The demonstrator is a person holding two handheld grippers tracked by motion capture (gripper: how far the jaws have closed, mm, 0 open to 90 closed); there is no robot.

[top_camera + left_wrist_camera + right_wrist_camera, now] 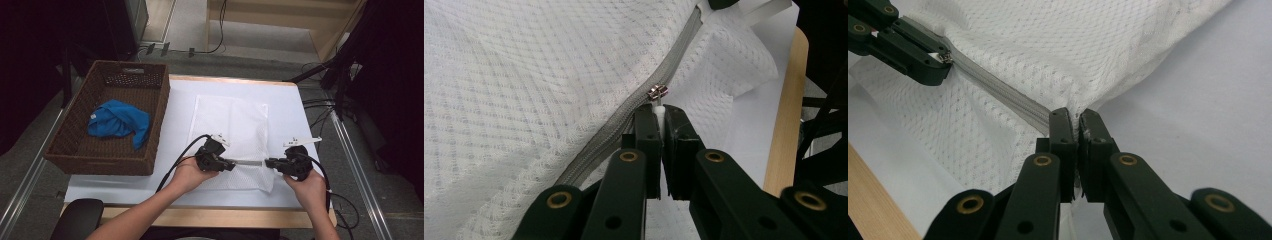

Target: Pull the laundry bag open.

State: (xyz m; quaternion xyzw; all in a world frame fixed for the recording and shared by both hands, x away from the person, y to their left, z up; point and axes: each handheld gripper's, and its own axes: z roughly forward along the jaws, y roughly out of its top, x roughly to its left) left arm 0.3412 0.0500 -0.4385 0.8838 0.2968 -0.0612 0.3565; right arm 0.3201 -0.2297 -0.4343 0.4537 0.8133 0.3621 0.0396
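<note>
Lying flat on the white table (175,107), the white mesh bag (227,125) sits right of a wicker basket (80,150) holding a blue cloth (120,120), both seen from the high view. The right gripper (1077,122) is clamped on the bag's mesh edge at the end of the grey zipper (998,92). The left gripper (659,116) pinches the white pull tab (658,111) below the small metal slider (657,92), a detail too small to make out from above.

Both grippers are black: the left gripper (231,164) and right gripper (268,162) each have linked arms with brass-ringed pivots, flat narrow jaws, and a white tag on top. A black cable (183,151) trails from each. The forearms are bare, without sleeves.
</note>
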